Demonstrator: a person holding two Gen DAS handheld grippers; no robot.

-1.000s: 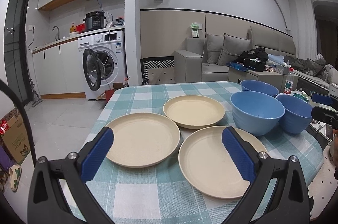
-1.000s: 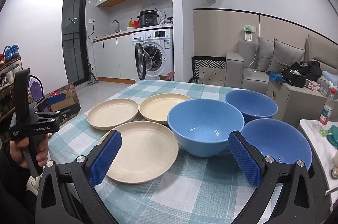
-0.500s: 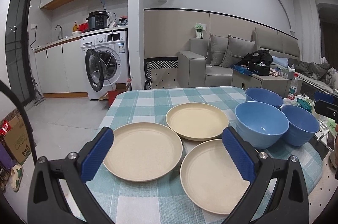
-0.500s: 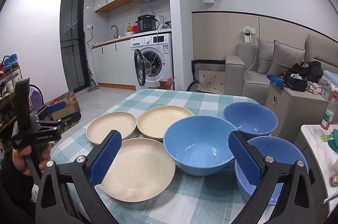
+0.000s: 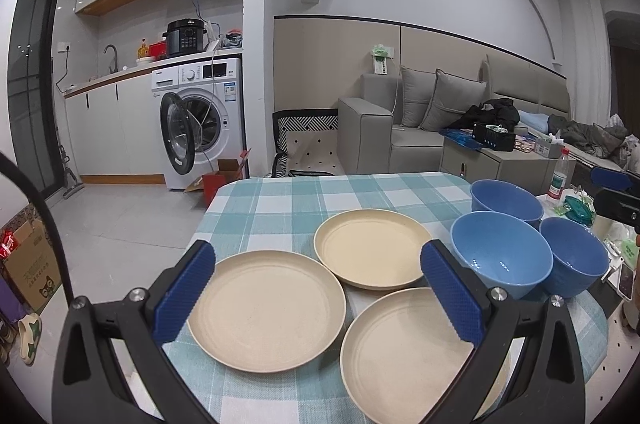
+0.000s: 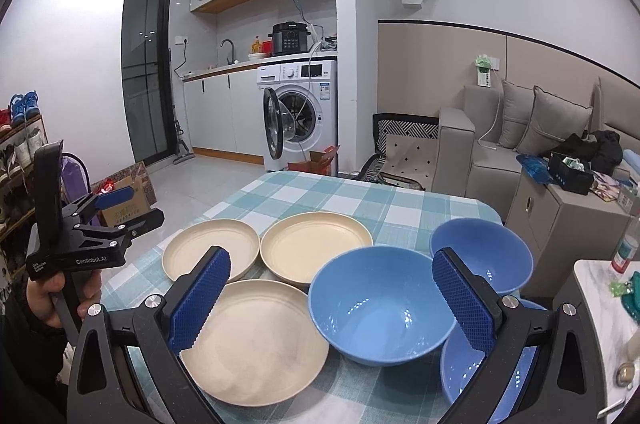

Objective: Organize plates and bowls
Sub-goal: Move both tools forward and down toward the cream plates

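Your left gripper [image 5: 318,294] hangs above the near edge of the table [image 5: 304,200], jaws wide apart and holding nothing; its blue pads [image 5: 184,290] frame the left plate [image 5: 266,304]. Your right gripper [image 6: 332,298] is likewise wide open and empty, poised over the middle bowl [image 6: 380,308].

Three cream plates lie flat on the teal-and-white checked cloth: the left plate, the far plate [image 5: 370,254] and the near plate [image 5: 412,352]. They sit close together, the rims of the far and near plates just beside each other. Three blue bowls stand upright to their right: the middle bowl, the far bowl [image 6: 484,252] and the near bowl [image 6: 484,380], clustered rim to rim. Whether the rims actually touch cannot be told. None of the six is stacked on another.

In the right wrist view your left hand [image 6: 44,298] grips the left gripper's handle, whose side reads "GenRobot.AI".

Background: a washer [image 5: 204,120] with its door swung open, small labels on its front too small to read; a black cooker [image 5: 185,38] on top with a brand mark too small to make out; a printed carton [image 5: 34,266] on the floor; a red-labelled bottle [image 5: 559,180] beside the table.
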